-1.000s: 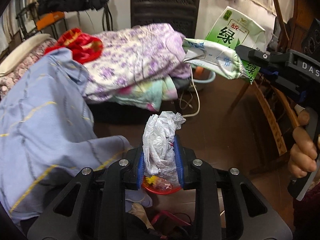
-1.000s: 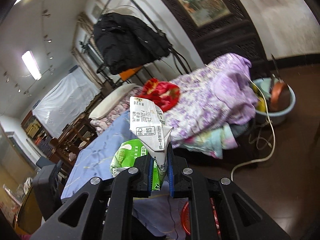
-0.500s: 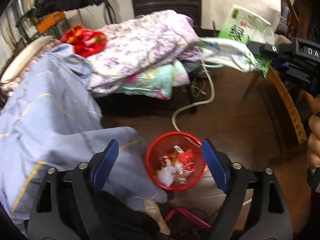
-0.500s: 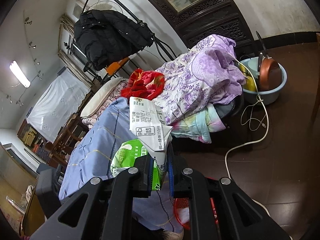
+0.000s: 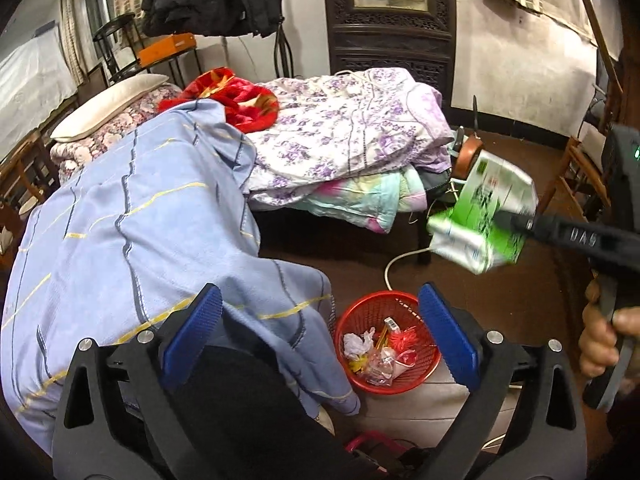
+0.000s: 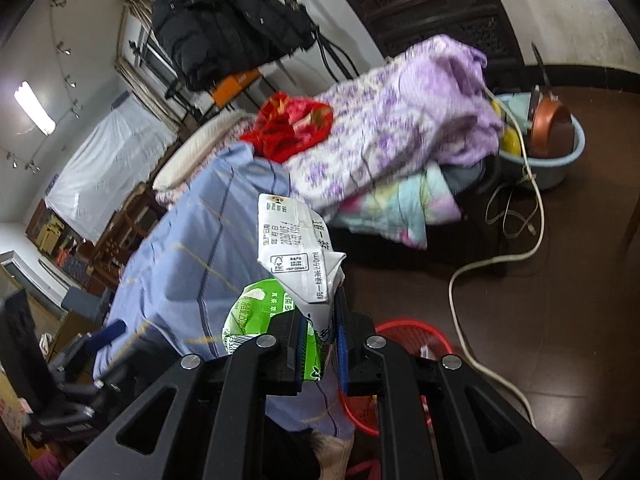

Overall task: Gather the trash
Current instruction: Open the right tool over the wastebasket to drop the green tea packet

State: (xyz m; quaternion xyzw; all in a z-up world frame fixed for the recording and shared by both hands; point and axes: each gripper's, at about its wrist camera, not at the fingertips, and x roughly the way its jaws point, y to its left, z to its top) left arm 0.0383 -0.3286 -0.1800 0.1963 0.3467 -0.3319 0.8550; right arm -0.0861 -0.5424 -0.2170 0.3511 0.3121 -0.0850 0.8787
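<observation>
A red mesh trash basket (image 5: 416, 380) stands on the dark floor beside the bed, holding crumpled plastic and wrappers (image 5: 374, 354). My left gripper (image 5: 316, 332) is open and empty above it. My right gripper (image 6: 318, 344) is shut on a crushed green and white drink carton (image 6: 298, 256). In the left wrist view the carton (image 5: 484, 216) hangs up and to the right of the basket. The basket's rim also shows in the right wrist view (image 6: 412, 330), below and right of the carton.
A bed with a blue sheet (image 5: 132, 216) and purple floral quilt (image 5: 344, 128) fills the left. A white cable (image 6: 476, 276) runs across the floor to a blue basin (image 6: 560, 156). A wooden chair (image 5: 576, 172) stands at right.
My left gripper opened and the crumpled plastic bag it held dropped into the red basket. My right gripper moved the carton down toward the basket.
</observation>
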